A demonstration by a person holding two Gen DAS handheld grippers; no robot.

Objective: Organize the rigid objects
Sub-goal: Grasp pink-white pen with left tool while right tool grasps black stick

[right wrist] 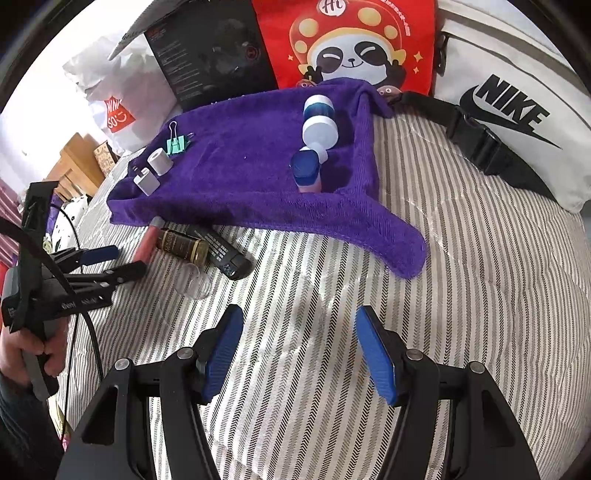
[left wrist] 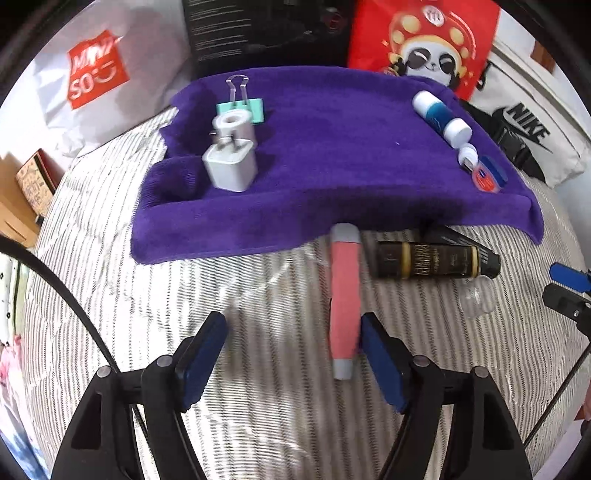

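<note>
A purple towel (left wrist: 332,147) lies on the striped bedspread. On its left are a white plug adapter (left wrist: 229,166), a white tape roll (left wrist: 233,123) and a teal binder clip (left wrist: 242,107). On its right lie a white-and-blue bottle (left wrist: 441,116) and a small blue-capped jar (left wrist: 485,175). In front of the towel lie a pink tube (left wrist: 344,299), a dark brown bottle (left wrist: 432,260) and a clear cap (left wrist: 480,299). My left gripper (left wrist: 293,354) is open, its right finger beside the pink tube. My right gripper (right wrist: 299,350) is open and empty over the bedspread.
A black bottle (right wrist: 221,253) lies by the brown one. A white Miniso bag (left wrist: 96,70), a black box (left wrist: 266,33), a red panda bag (right wrist: 351,44) and a white Nike bag (right wrist: 509,110) line the back. A wooden cabinet (right wrist: 74,166) stands at the left.
</note>
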